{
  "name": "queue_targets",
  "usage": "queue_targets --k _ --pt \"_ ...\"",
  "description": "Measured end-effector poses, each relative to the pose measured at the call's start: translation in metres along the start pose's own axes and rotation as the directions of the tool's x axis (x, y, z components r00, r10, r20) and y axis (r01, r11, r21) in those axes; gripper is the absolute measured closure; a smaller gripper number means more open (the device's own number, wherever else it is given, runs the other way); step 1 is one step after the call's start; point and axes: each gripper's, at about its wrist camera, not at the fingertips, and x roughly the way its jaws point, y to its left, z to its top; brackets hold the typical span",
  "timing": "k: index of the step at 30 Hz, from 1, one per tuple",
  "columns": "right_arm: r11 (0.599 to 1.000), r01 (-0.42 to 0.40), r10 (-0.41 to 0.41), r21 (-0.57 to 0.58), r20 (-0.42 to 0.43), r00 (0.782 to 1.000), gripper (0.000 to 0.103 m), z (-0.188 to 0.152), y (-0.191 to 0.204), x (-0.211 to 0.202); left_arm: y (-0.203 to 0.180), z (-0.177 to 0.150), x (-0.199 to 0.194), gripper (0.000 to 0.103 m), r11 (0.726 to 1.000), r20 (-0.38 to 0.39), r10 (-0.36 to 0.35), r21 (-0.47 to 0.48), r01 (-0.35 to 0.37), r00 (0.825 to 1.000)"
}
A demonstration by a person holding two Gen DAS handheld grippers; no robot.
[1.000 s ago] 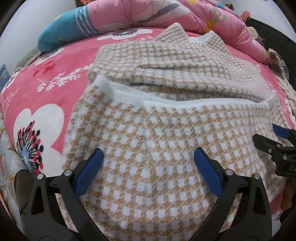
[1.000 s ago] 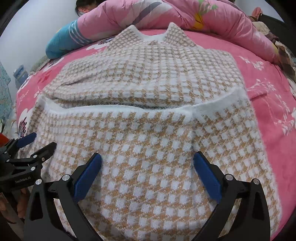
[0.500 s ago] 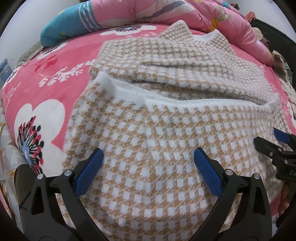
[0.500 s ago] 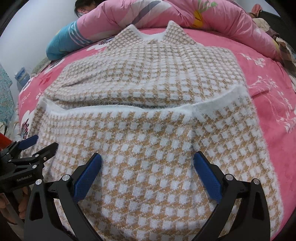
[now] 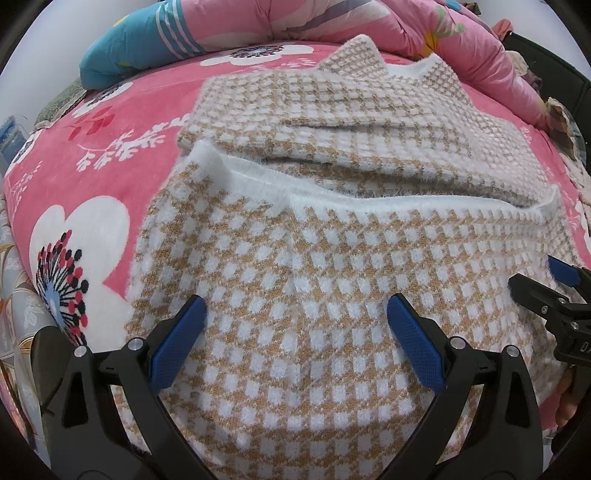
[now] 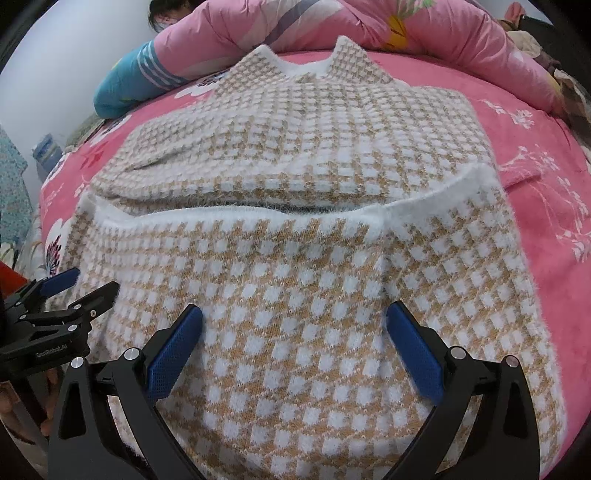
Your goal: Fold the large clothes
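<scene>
A tan-and-white checked sweater (image 5: 332,258) lies flat on a pink floral bed, its bottom part folded up so the white hem (image 5: 369,201) runs across its middle; the collar points to the far side. It also fills the right wrist view (image 6: 295,258). My left gripper (image 5: 295,332) is open and empty over the near left part of the fold. My right gripper (image 6: 295,336) is open and empty over the near right part. Each gripper shows in the other's view, the right gripper (image 5: 539,284) at the right edge and the left gripper (image 6: 79,286) at the left edge.
A pink floral blanket (image 5: 92,177) covers the bed. A rolled pink quilt (image 6: 406,26) and a blue-striped pillow (image 5: 140,48) lie along the far side. A person's dark hair (image 6: 162,11) shows beyond the quilt. Dark clutter (image 5: 554,110) sits at the far right.
Both grippers have moved slightly forward over the folded sweater, staying open. The sweater itself has not moved.
</scene>
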Motion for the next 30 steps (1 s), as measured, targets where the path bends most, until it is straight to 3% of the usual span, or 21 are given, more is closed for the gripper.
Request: queue_targets --k 30 --pt "1.000 -0.001 0.001 0.001 0.000 1.000 0.006 -0.0002 0.0000 -0.0005 -0.0002 0.0000 -0.0001 0.008 1.000 0.004 0.001 0.001 -0.001 1.000"
